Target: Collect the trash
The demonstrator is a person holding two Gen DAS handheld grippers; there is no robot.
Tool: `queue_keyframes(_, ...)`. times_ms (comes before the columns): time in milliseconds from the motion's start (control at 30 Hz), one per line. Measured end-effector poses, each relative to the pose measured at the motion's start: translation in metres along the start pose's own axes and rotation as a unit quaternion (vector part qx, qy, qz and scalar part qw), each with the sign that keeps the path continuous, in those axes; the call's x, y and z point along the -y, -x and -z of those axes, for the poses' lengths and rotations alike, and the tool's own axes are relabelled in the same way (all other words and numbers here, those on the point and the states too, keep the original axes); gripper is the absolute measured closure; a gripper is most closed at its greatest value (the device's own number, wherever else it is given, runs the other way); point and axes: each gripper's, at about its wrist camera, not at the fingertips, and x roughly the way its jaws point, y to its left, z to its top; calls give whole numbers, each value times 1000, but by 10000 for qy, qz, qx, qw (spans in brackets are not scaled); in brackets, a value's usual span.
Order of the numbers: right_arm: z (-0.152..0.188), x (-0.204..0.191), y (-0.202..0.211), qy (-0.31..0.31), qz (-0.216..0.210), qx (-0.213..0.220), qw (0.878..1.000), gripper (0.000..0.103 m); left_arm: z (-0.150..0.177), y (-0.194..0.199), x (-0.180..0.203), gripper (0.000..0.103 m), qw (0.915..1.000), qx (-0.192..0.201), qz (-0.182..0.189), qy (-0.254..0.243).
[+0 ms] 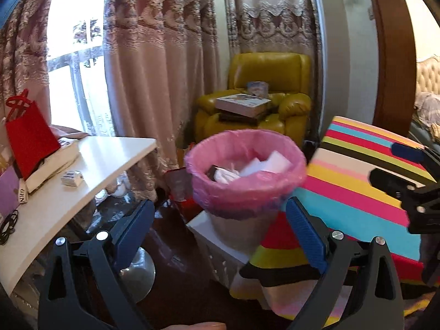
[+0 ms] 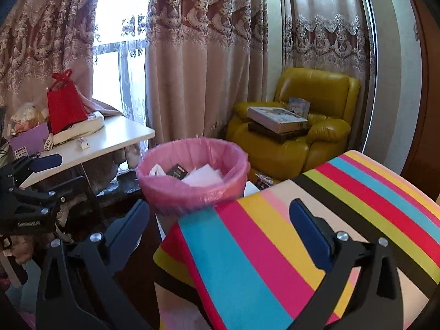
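A waste bin with a pink liner [image 1: 247, 189] [image 2: 192, 192] stands on the floor between a white table and a striped stool. Inside it lie white paper [image 1: 264, 163] [image 2: 203, 177], a dark packet [image 2: 177, 171] and crumpled white tissue. My left gripper [image 1: 220, 202] stands open just short of the bin with nothing between its blue pads. My right gripper [image 2: 218, 205] is open too and holds nothing; its right finger hangs over the stool. Each gripper shows at the edge of the other's view: the right gripper [image 1: 396, 165] and the left gripper [image 2: 35, 177].
A rainbow-striped stool [image 1: 357, 187] [image 2: 275, 233] sits right of the bin. The white table [image 1: 96, 170] [image 2: 110, 137] on the left carries a red gift bag [image 1: 27, 137] [image 2: 66, 107], a book and a small box [image 1: 72, 178] [image 2: 83, 143]. A yellow armchair [image 1: 269, 71] [image 2: 316, 90] with boxes stands behind, by the curtains.
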Motion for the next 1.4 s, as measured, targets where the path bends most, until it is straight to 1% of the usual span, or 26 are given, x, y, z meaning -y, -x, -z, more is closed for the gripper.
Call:
queue_keyframes(100, 0, 0, 0, -15, -13, 36, 10000, 4, 3, 1, 5, 13, 9999, 50, -43, -125)
queue_keyframes(300, -1, 2, 1, -24, 6, 45, 10000, 4, -2, 1, 1, 13, 9999, 106, 97, 19)
queue_keyframes(533, -2, 4, 4, -80, -51, 167, 9998, 4, -3, 5, 2, 13, 9997, 215, 121, 15)
queue_keyframes(1400, 1, 5, 6, -77, -70, 158, 9998, 4, -1, 1, -1, 13, 9997, 229, 97, 90)
